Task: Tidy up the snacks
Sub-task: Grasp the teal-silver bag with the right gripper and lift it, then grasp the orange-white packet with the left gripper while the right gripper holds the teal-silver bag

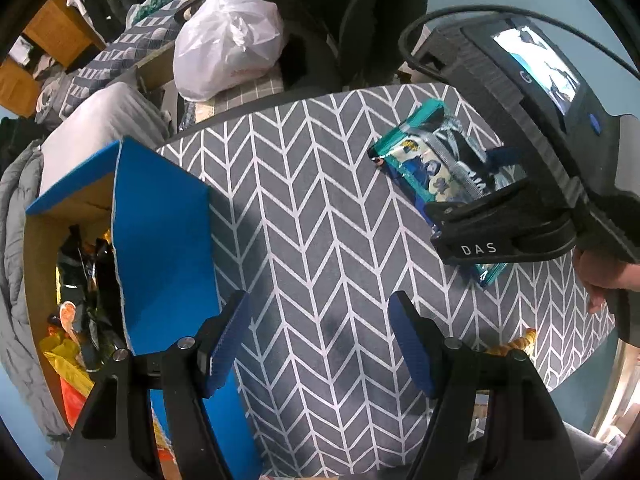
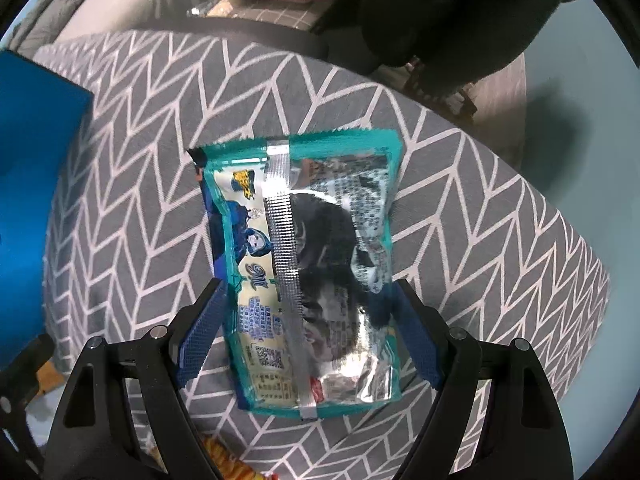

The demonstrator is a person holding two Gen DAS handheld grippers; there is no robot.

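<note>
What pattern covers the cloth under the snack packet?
Grey cloth with white herringbone lines, clearest in the left wrist view.

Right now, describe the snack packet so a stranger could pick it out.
Find the grey herringbone-patterned tabletop beside the blue cardboard box. The teal snack packet lies flat on it between the right gripper's open fingers, the only packet on the cloth, silver seam up.

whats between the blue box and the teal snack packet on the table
Only bare grey herringbone tablecloth lies between the blue box and the teal snack packet; the left wrist view shows that stretch best.
</note>
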